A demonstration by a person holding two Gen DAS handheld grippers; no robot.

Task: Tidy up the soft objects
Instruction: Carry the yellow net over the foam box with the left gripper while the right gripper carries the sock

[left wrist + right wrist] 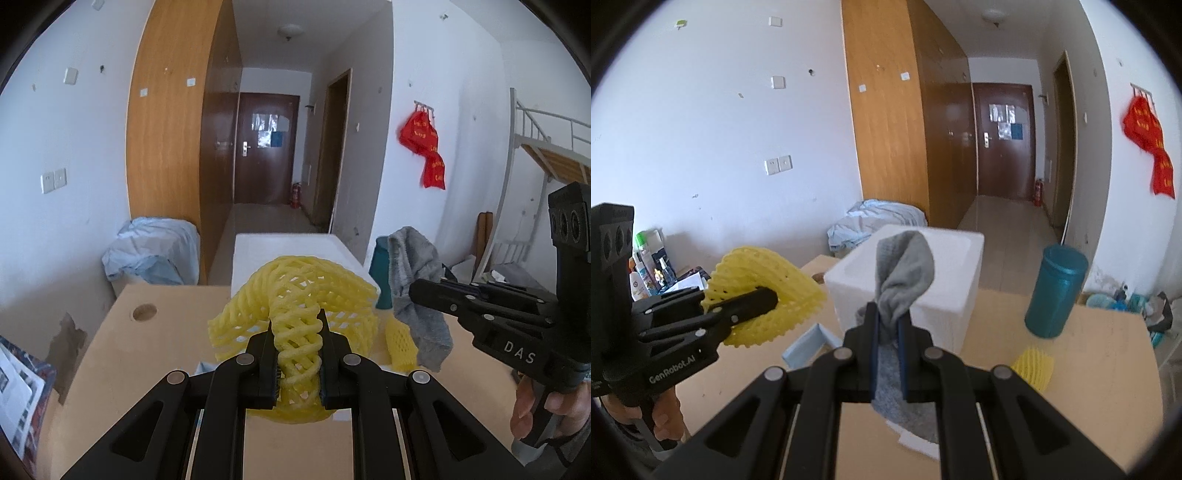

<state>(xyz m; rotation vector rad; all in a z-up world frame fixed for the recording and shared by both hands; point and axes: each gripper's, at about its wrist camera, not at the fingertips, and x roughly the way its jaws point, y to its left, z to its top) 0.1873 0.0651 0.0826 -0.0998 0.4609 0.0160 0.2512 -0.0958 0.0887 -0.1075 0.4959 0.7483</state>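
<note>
While both items hang clear of the tabletop, here is what you have in hand. Item one: a yellow foam fruit net [295, 314], pinched in your left gripper [298, 360], whose jaws are closed to a narrow gap around a bunched fold; the rest of the net fans out above and ahead of the fingers. Item two: a grey sock [903, 275], clamped in your right gripper [888, 328], jaws likewise drawn in tight on the fabric, one end standing up above the fingertips and the other trailing down below them. Item three: a second, smaller yellow foam net [1032, 363], lying loose on the wooden table [1089, 369], well to the right. Item four: a white foam box [953, 280] on the table, directly beyond the sock. Item five: a teal cylindrical container [1056, 291], upright, right of the box and behind the small net. Item six: a pale blue tray corner [809, 345] near the box's left side.
</note>
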